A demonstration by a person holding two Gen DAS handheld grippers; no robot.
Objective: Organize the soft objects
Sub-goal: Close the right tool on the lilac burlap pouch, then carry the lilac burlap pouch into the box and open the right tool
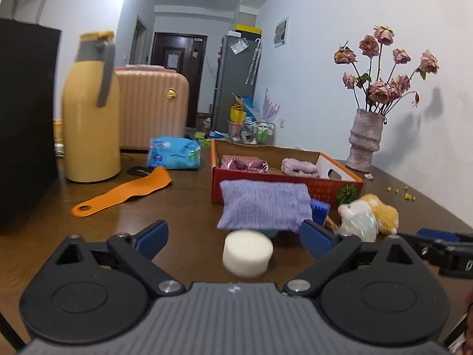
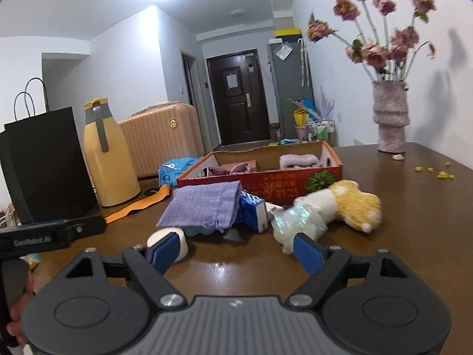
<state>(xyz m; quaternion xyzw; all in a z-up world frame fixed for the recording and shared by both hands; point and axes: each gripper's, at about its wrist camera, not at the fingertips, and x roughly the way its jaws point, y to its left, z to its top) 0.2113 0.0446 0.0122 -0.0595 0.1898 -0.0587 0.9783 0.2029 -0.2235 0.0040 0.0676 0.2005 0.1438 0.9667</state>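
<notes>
Pouch (image 1: 264, 205) btwn sponge (image 1: 247, 253), box (image 1: 286, 188)

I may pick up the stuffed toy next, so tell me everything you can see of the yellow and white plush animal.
The yellow and white plush animal lies on its side on the brown wooden table, just in front of the red cardboard box. Its fuzzy yellow part points right, its white part towards the middle. A crinkly, shiny translucent wrap covers its near end. Beside it lies a blue foil packet. Neither claw touches it.
</notes>
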